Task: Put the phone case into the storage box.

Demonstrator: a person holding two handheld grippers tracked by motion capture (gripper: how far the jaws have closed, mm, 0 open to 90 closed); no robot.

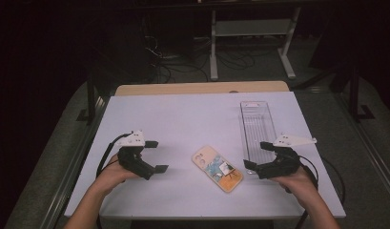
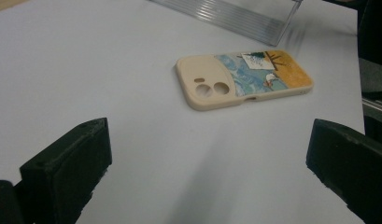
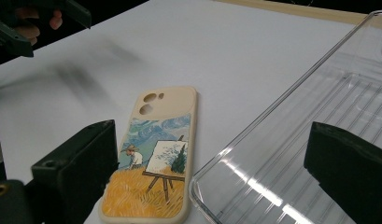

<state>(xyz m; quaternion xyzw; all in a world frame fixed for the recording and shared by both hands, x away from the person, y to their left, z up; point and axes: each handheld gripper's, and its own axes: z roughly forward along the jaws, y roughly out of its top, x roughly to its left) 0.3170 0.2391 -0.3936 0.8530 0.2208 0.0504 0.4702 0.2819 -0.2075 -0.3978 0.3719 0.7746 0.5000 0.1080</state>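
Both my grippers, left [image 1: 154, 155] & right [image 1: 256, 154], gape wide w/ nothing held, phone case [image 1: 217, 168] flat on table [image 1: 183, 119] btwn them, long axis diagonal, nearer right one, beside clear tray [image 1: 257, 128].

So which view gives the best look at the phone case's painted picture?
The right gripper view: the phone case lies close, its painter-and-easel picture sharp. The left gripper view shows the case whole but farther off; the high view shows it small on the table, the picture blurred.
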